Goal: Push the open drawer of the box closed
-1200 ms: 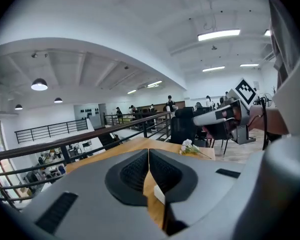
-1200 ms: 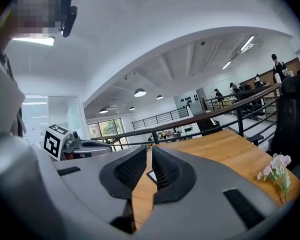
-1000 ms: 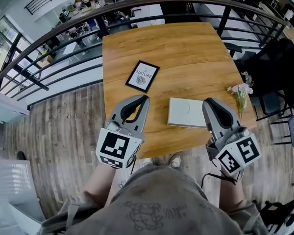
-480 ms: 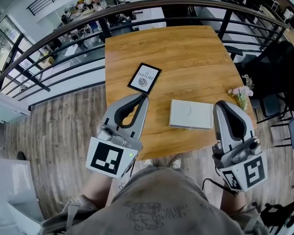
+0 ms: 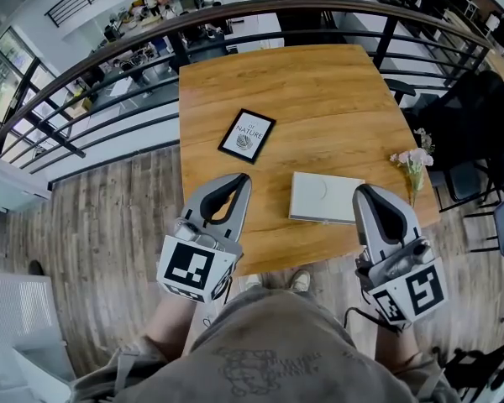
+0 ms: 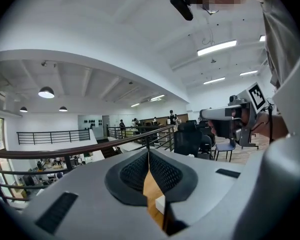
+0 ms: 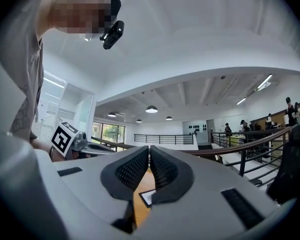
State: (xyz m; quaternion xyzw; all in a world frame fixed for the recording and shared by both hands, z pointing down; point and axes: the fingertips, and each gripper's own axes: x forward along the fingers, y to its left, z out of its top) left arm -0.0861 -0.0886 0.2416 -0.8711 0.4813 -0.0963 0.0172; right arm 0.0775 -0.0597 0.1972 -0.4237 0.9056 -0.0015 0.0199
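A flat white box [image 5: 325, 197] lies near the table's front edge; from above I cannot make out a drawer standing out of it. My left gripper [image 5: 241, 178] is shut and empty, left of the box and apart from it. My right gripper [image 5: 370, 190] hovers just off the box's right end; its jaws have just been closing and are shut, with nothing between them. In the left gripper view the pads [image 6: 160, 171] meet, and a white corner of the box [image 6: 160, 204] shows below them. The right gripper view shows its pads [image 7: 132, 170] pressed together.
A black-framed picture [image 5: 246, 135] lies on the wooden table [image 5: 319, 91] beyond the left gripper. A small bunch of flowers [image 5: 413, 162] stands at the table's right edge. A dark railing [image 5: 109, 61] runs behind the table, and the person's legs are below the near edge.
The right gripper left the box's right end, swung out to the right and came partly back. The left gripper drew back a little toward the person. The box stayed put.
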